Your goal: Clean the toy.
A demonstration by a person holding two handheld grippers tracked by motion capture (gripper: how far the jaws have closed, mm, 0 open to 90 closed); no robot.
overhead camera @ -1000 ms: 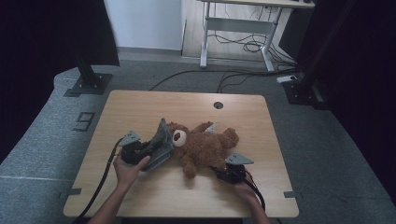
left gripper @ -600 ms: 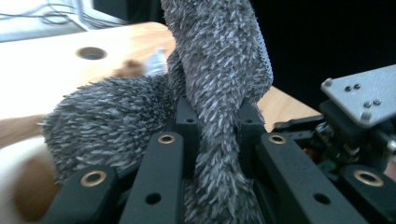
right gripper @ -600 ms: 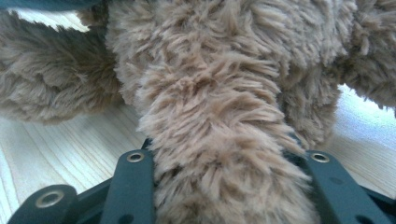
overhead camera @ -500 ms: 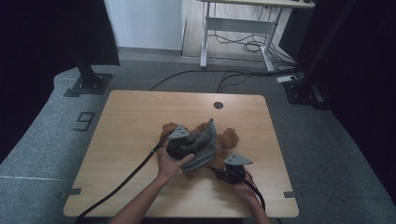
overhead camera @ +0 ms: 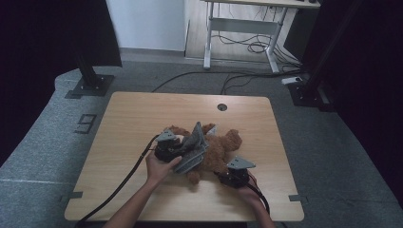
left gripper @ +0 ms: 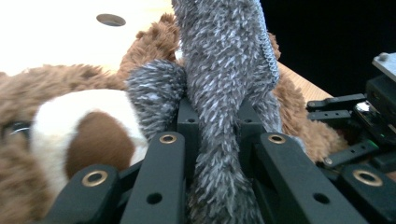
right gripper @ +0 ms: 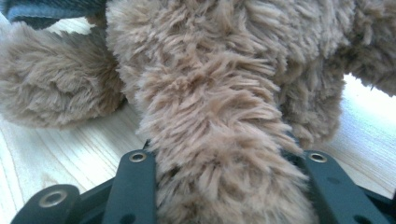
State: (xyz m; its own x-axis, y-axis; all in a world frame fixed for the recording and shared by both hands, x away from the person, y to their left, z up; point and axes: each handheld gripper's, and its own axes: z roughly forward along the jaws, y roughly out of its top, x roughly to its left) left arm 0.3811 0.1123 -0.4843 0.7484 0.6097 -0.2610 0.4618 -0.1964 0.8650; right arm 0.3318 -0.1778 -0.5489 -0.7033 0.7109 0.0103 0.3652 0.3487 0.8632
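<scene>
Your left hand-held gripper was clamped tight on the grey fuzzy garment, draped over the brown teddy bear lying mid-bench. Your right hand-held gripper was closed around one of the bear's furry limbs at the near side.

One brown teddy bear, one grey fuzzy garment, two claws, one table

Lab studio, black curtains, cabled desk
</scene>
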